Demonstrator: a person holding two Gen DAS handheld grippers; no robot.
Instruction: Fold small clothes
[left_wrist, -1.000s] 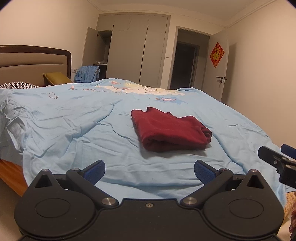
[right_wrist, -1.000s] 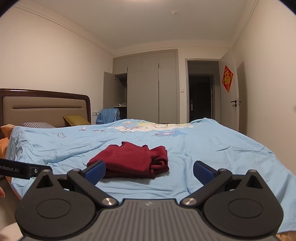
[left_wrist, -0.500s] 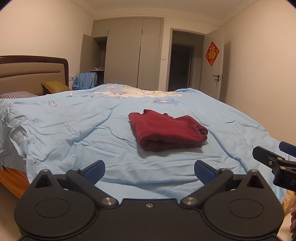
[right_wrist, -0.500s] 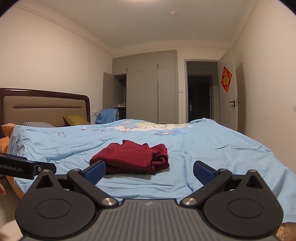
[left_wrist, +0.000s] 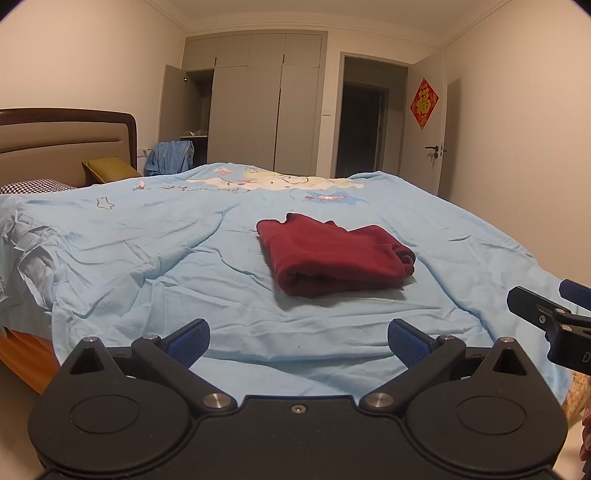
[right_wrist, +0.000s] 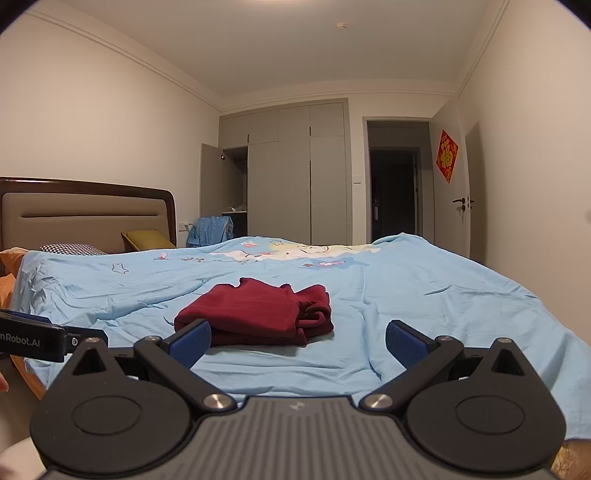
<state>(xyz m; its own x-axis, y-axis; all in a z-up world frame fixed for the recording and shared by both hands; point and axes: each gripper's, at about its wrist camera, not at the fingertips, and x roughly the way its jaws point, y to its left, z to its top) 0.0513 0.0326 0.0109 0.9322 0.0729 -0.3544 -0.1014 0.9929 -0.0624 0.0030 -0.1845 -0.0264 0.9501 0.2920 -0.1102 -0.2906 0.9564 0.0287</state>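
Here is the bed (left_wrist: 155, 258), spread with a pale blue sheet (right_wrist: 424, 295) that carries a cartoon print near its far edge, and right in the middle of it lies the dark red garment (left_wrist: 332, 254), folded into a compact bundle with its rolled edge facing the cameras. The left hand-held gripper (left_wrist: 297, 338) hangs at the near edge of the mattress, its blue-padded fingers spread wide apart with nothing between them, well short of the garment. The right hand-held gripper (right_wrist: 298, 338) sits just as wide open and just as empty, also back from the bundle, and from its own view the left finger pad overlaps the garment's near corner only by line of sight; whether it touches cannot be told. Each tool pokes into the other's camera: the right one shows at the right edge of the left view, the left one at the left edge of the right view. Beyond the bed, a padded headboard (right_wrist: 85, 210) with a dark wood frame stands at the left, with a checked pillow (right_wrist: 70, 249) and an olive cushion (right_wrist: 147, 239) below it. A grey wardrobe (left_wrist: 255, 103) fills the far wall, one door ajar, blue clothing (left_wrist: 170, 157) draped beside it. A red diamond decoration (left_wrist: 424, 102) hangs on the open door at the right.
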